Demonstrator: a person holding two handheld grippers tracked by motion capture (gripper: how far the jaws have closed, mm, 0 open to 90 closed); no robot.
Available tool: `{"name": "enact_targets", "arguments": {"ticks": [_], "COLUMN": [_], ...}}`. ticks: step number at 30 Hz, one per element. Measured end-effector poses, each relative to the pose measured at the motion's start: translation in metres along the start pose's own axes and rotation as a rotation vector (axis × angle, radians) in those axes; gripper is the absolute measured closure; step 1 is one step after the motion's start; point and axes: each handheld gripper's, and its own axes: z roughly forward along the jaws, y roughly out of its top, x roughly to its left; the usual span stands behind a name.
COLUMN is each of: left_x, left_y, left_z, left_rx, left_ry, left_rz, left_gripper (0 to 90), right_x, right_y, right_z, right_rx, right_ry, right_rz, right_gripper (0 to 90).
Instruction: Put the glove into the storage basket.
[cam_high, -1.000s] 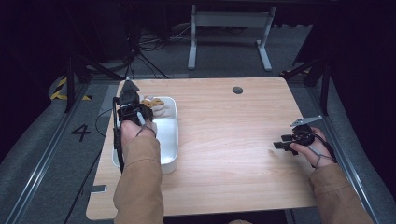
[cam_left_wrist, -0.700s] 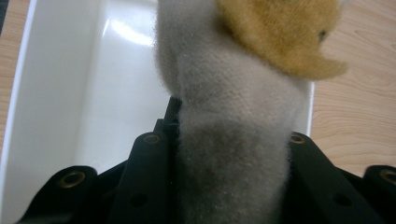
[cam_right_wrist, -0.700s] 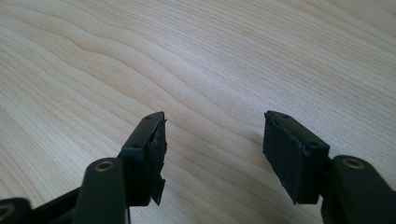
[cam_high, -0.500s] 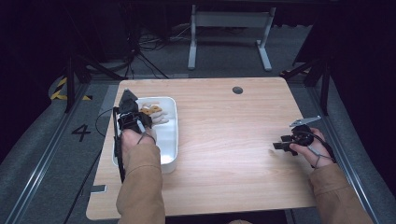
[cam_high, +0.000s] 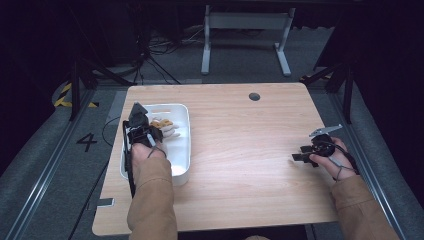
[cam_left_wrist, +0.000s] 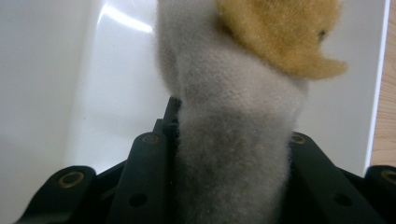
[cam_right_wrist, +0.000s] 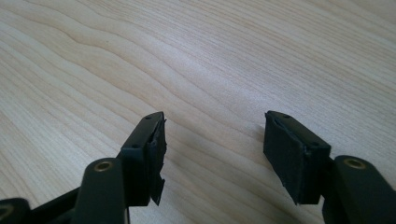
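1. Plush toy (cam_left_wrist: 233, 140), grey-white with a tan patch, sits pinched between your left gripper's (cam_high: 141, 131) jaws; in the left gripper view they press into its fur from both sides
2. Just beyond your left hand (cam_high: 145, 150), the toy hangs inside the white tub (cam_high: 184, 145), over its far half; whether it touches the tub floor you cannot tell from these views
3. Judged from how things lie, the carry looks nearly done: the toy is already within the tub walls, and what is left is to set it on the tub floor, let the jaws go and lift clear
4. Mind the tub's left wall, which lies close beside the gripper in the high view; a nudge there could shift the tub on the table (cam_high: 240, 150)
5. Well to the right of the tub, your right gripper (cam_high: 311, 150) lies low over bare wood near the table's right edge, jaws apart with nothing between them; it has no part in this step as far as you can judge
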Motion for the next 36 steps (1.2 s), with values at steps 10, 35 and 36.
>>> {"name": "enact_targets", "arguments": {"ticks": [10, 35, 36], "left_x": [0.006, 0.012, 0.012], "left_y": [-0.003, -0.005, -0.005], "left_z": [0.016, 0.042, 0.043], "left_rx": [0.014, 0.129, 0.138], "left_ry": [-0.003, 0.048, 0.049], "left_rz": [0.005, 0.004, 0.011], "left_gripper": [67.9, 65.4, 64.9], "right_x": [0.001, 0.003, 0.003], "right_y": [0.0, 0.002, 0.002], "right_z": [0.0, -0.003, -0.003], "right_rx": [-0.005, -0.027, -0.026], "right_ry": [-0.001, -0.002, -0.001], "right_rz": [-0.005, -0.013, -0.013], "right_gripper": [39.6, 39.3, 39.3]}}
